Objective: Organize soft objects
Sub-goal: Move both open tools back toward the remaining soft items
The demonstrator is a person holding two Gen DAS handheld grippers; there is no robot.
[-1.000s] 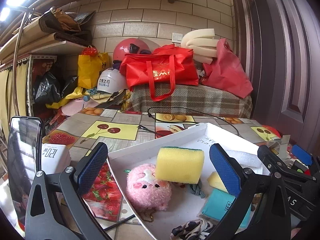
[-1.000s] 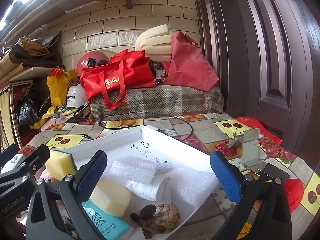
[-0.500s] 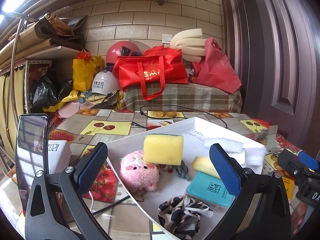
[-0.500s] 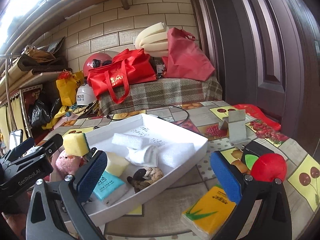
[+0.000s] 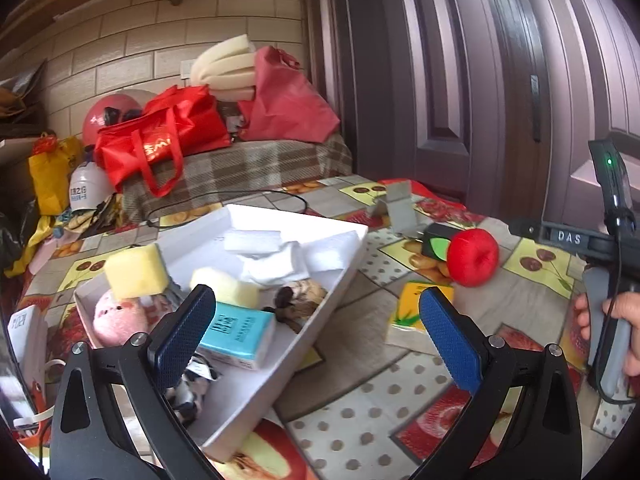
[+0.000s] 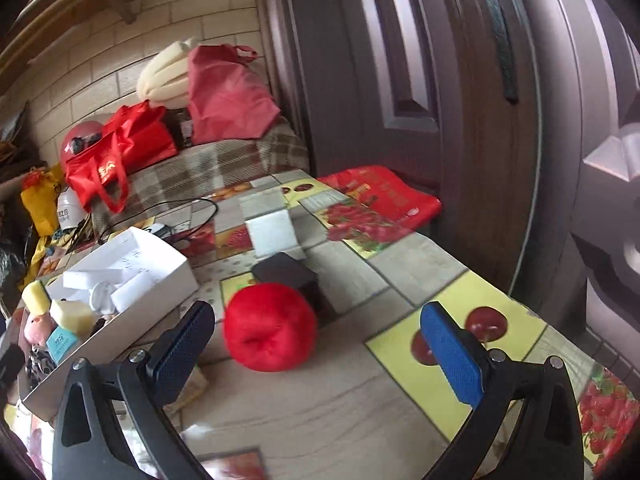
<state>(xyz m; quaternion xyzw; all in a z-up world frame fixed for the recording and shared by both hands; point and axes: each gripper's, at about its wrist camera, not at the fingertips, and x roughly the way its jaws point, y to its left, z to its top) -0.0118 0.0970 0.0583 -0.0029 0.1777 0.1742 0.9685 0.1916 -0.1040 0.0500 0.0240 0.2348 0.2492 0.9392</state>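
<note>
A white tray (image 5: 344,276) holds several soft things: a yellow sponge (image 5: 134,270), a pink plush (image 5: 118,318), a teal tissue pack (image 5: 238,332), white foam pieces (image 5: 252,240) and a knotted rope (image 5: 300,294). A red yarn ball (image 6: 270,326) sits on the table right of the tray (image 6: 160,284), also in the left wrist view as the red ball (image 5: 472,256). My right gripper (image 6: 320,344) is open, with the ball just ahead between its fingers, nearer the left one. My left gripper (image 5: 316,334) is open over the tray's near right edge. A yellow tissue pack (image 5: 416,308) lies beside the tray.
A black box (image 6: 292,276) stands behind the red ball, with a grey metal stand (image 6: 270,228) farther back. A dark door (image 6: 440,120) borders the table's right side. Red bags (image 5: 168,136) and foam rolls (image 5: 224,68) pile on a plaid bench at the back. A hand (image 5: 624,328) holds the right gripper's handle.
Both grippers swung right. The right one left the tray and now faces the red yarn ball up close. The left one moved from the tray's middle to its right edge.
</note>
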